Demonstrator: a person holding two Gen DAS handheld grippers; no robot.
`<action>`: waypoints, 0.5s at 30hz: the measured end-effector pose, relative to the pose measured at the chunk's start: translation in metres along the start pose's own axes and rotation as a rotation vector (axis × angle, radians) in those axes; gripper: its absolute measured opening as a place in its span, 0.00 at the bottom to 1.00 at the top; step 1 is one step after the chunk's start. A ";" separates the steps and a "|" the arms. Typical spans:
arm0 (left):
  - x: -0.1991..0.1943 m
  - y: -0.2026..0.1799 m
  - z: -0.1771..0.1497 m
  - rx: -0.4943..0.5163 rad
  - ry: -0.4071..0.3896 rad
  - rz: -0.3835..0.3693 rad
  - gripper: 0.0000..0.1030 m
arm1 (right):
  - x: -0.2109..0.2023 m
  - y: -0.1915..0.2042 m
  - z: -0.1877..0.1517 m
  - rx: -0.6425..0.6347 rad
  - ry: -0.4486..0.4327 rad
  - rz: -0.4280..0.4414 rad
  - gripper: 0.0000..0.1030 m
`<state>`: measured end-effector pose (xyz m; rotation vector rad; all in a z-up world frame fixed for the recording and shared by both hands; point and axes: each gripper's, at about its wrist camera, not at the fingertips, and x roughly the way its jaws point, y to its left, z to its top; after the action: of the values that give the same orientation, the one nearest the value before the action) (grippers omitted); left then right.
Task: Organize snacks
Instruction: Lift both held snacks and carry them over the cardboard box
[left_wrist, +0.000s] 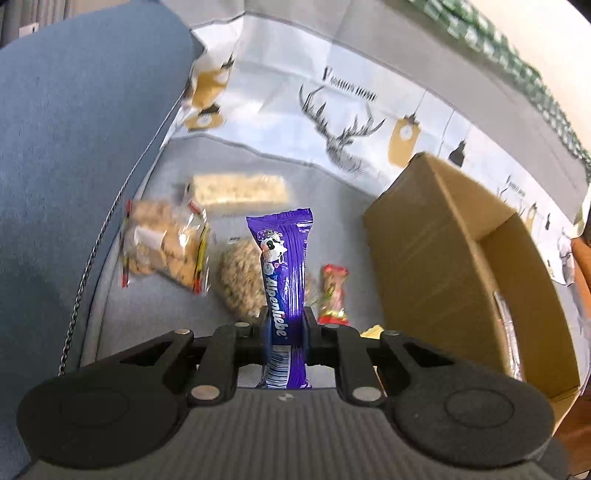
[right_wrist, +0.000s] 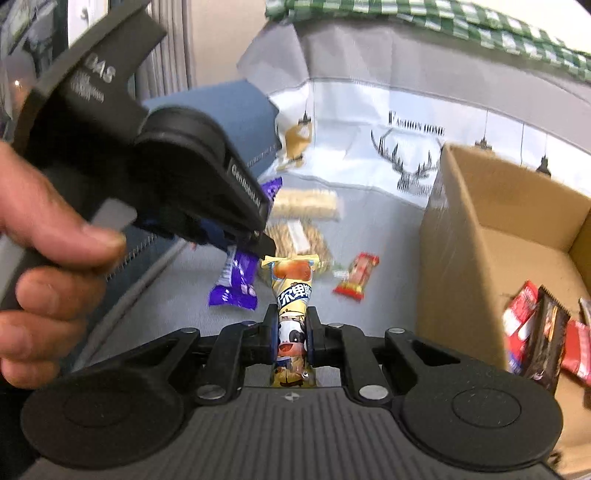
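Note:
My left gripper is shut on a purple Alpenliebe candy stick, which stands up between its fingers above the grey cloth. In the right wrist view the same purple candy stick hangs from the left gripper, held by a person's hand. My right gripper is shut on a yellow candy stick printed with a cow. An open cardboard box stands to the right; the box holds several red and dark wrapped snacks.
On the grey cloth lie a pale puffed-rice bar, a clear bag of biscuits, an oat cookie pack and a small red candy. A blue cushion rises at left. A deer-print cloth covers the back.

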<state>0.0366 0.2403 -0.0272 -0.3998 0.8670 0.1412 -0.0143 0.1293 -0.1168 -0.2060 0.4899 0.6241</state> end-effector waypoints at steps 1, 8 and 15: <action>-0.003 -0.002 0.001 0.007 -0.022 0.003 0.15 | -0.003 -0.001 0.003 -0.002 -0.013 -0.002 0.14; -0.026 -0.014 0.004 0.010 -0.140 -0.019 0.15 | -0.034 -0.022 0.020 0.036 -0.124 -0.009 0.14; -0.037 -0.036 0.001 0.063 -0.199 -0.038 0.15 | -0.081 -0.075 0.044 0.117 -0.250 -0.052 0.14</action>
<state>0.0233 0.2091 0.0121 -0.3372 0.6658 0.1165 -0.0095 0.0424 -0.0352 -0.0283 0.2781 0.5599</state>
